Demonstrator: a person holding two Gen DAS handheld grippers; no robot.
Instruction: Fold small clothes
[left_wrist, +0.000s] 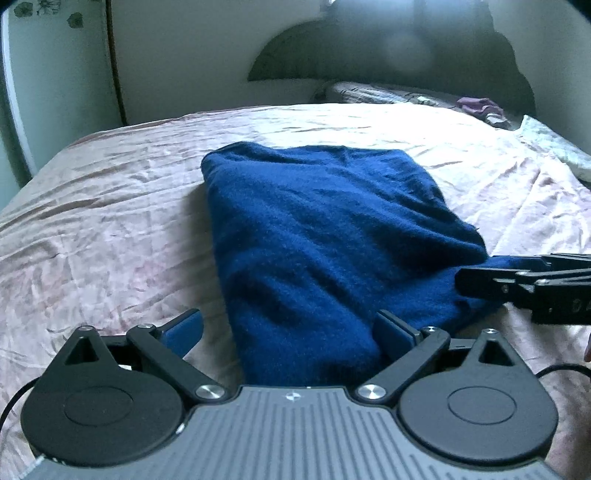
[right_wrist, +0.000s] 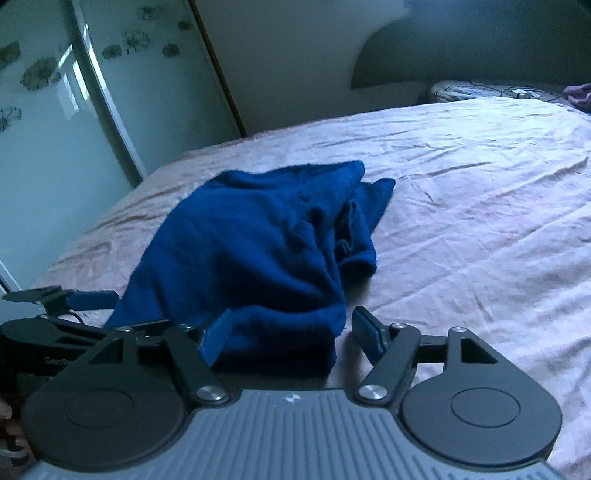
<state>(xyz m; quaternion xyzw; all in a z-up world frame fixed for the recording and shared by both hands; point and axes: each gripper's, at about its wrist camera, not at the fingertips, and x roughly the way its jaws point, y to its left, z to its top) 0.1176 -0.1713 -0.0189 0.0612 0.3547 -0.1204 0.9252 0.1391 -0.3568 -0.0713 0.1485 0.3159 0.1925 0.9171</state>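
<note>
A dark blue fleece garment (left_wrist: 317, 236) lies folded on the pink bedsheet (left_wrist: 110, 229); it also shows in the right wrist view (right_wrist: 251, 251), with bunched layers on its right side. My left gripper (left_wrist: 291, 332) is open, its jaws on either side of the garment's near edge. My right gripper (right_wrist: 291, 336) is open around the garment's near right corner. The right gripper shows in the left wrist view (left_wrist: 524, 284) at the garment's right edge. The left gripper shows in the right wrist view (right_wrist: 74, 299) at the left.
The bed's left edge faces a frosted sliding wardrobe door (right_wrist: 55, 110). A pillow (left_wrist: 399, 94) and a purple cloth (left_wrist: 480, 107) lie at the head of the bed. A pale cloth (left_wrist: 554, 147) lies at the far right.
</note>
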